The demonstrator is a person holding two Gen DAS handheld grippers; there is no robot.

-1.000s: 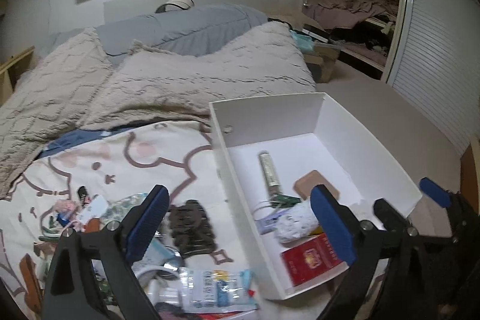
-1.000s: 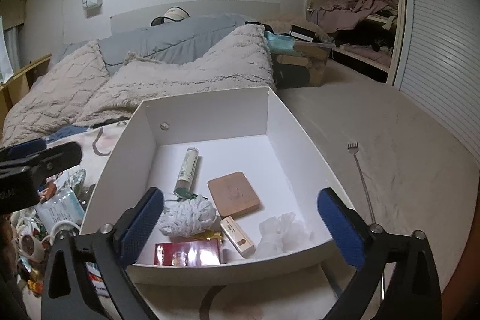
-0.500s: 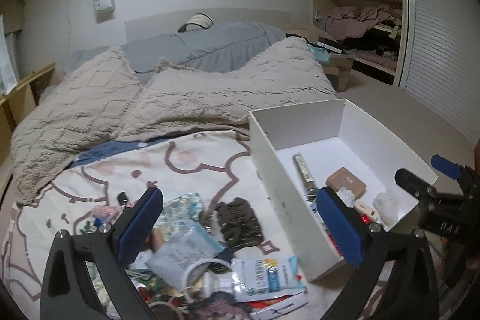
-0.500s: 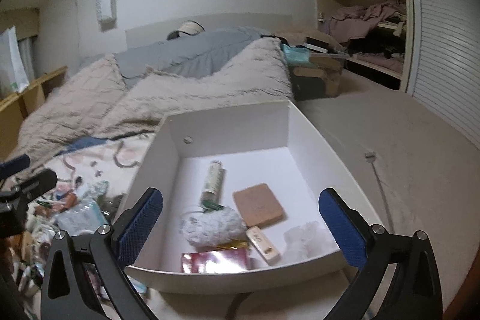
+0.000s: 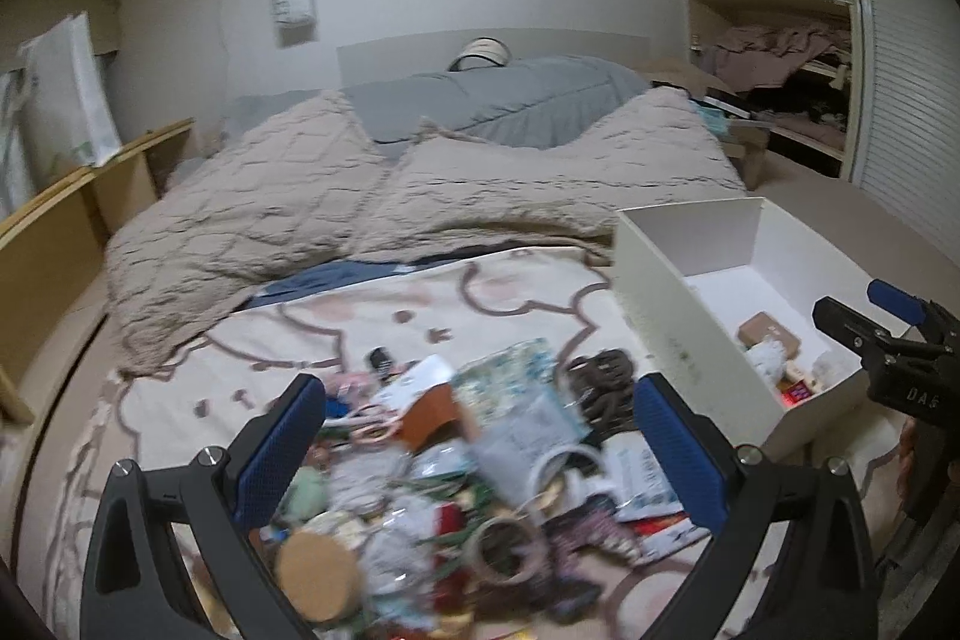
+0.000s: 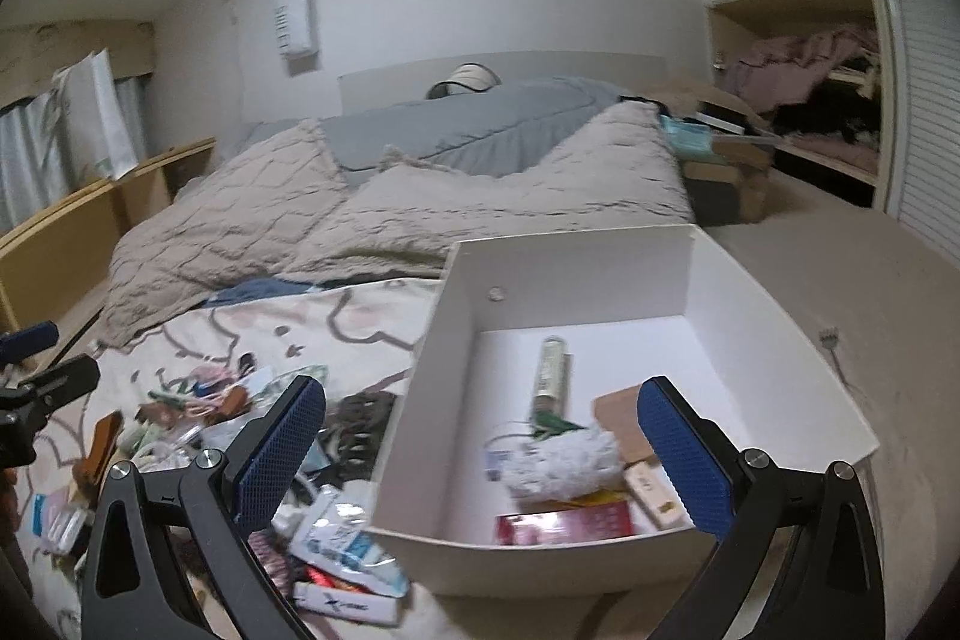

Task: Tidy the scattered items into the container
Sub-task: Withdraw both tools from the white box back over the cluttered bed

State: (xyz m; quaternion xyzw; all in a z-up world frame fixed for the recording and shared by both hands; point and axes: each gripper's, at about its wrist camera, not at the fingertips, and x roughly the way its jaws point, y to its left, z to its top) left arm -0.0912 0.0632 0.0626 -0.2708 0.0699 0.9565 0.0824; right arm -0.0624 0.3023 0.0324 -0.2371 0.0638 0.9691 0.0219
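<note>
A white open box (image 6: pixel 774 316) stands on the floor at the right; it also shows in the left wrist view (image 5: pixel 672 304). Inside lie a tube (image 6: pixel 551 370), a brown pad (image 6: pixel 618 418), a white scrunchie (image 6: pixel 564 460) and a red packet (image 6: pixel 564 520). A pile of scattered items (image 5: pixel 456 460) lies on the cartoon blanket (image 5: pixel 360 322) left of the box, with a cork lid (image 5: pixel 315 580), a tape ring (image 5: pixel 507 550) and a dark hair claw (image 5: pixel 603 376). My left gripper (image 5: pixel 480 448) is open and empty above the pile. My right gripper (image 6: pixel 480 448) is open and empty over the box's near left wall.
A bed with beige quilt (image 5: pixel 288 202) and grey duvet (image 5: pixel 498 100) lies behind. A wooden shelf (image 5: pixel 54 232) runs along the left. A closet with clothes (image 5: pixel 780 70) and a slatted door (image 5: pixel 906 100) stand at the right. A back scratcher (image 6: pixel 831 346) lies on the carpet right of the box.
Both grippers have swung left. The left one has moved from the box to over the pile; the box has slid to the right in both views. Both stay open.
</note>
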